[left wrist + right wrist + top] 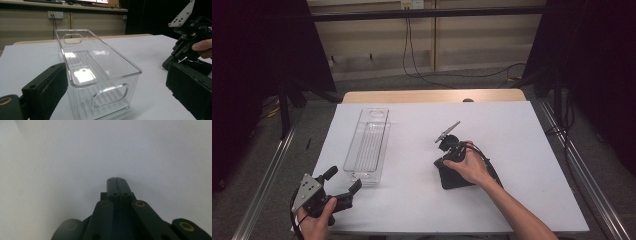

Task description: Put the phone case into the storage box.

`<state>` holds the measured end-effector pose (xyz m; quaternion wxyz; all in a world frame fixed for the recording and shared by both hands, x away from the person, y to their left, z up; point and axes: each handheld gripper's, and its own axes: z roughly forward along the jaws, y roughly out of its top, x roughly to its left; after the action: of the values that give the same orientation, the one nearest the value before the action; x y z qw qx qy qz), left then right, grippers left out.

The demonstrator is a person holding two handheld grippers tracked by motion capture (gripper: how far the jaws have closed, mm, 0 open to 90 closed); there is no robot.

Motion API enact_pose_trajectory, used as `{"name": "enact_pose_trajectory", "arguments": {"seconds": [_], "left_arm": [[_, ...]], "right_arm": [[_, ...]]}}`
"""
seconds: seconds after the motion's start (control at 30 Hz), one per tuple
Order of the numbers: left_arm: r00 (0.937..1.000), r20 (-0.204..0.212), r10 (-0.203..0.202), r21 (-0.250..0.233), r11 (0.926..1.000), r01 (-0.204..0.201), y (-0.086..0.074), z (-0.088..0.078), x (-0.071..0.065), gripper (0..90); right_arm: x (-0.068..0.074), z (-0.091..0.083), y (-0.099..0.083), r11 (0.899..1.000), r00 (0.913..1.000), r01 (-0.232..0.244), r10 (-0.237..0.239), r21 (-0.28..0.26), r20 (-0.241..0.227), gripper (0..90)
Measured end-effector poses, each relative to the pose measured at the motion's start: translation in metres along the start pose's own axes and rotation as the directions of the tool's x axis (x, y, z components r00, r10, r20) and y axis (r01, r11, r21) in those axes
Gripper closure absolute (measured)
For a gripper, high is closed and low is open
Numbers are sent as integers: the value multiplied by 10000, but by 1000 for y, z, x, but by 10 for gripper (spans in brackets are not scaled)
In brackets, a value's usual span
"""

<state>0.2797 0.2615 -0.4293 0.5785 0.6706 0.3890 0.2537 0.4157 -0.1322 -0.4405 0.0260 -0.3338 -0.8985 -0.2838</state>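
Clear, glossy plastic, moulded into a long, narrow, open-topped storage bin (368, 145) with rounded corners, a ribbed floor and an oval handle cutout in each short end wall. Lies on the white, matte, smooth sheet covering the counter (512, 150), left of centre, with bare pale wood showing along the counter's far edge. Long axis runs from the near side towards the far side in the high view, leaning slightly rightward at the far end; open side faces straight up. Seen end-on in the left gripper view, near short wall (110, 96) closest, walls thin and see-through with bright reflections on the floor. Left gripper (343, 186) black, blocky, topped by a grey three-cornered plate, gripped by the left hand (314, 222) at the near left corner of the sheet, jaws spread wide and released, aimed at the bin's near end; in its own view one jaw sits just beside the bin's near left corner, the other stands apart on the right, nothing between the pads pressed. Right gripper (116, 180) matte black with brass-coloured pins, held by the right hand (472, 167) right of centre, well apart from the bin, nose tipped down at the sheet; jaws clenched tight together, flat faces meeting along a thin seam, grasping nothing. Black pouch-like shape under that hand, too dark to make out.
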Motion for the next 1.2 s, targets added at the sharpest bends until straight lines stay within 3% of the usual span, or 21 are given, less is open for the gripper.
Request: {"name": "enact_pose_trajectory", "arguments": {"seconds": [1.2], "left_arm": [[10000, -20, -29, -17, 10000, 29, 0, -2, -1, 40]], "right_arm": [[15, -25, -52, 9993, 9987, -358, 353, -135, -356, 900]]}}
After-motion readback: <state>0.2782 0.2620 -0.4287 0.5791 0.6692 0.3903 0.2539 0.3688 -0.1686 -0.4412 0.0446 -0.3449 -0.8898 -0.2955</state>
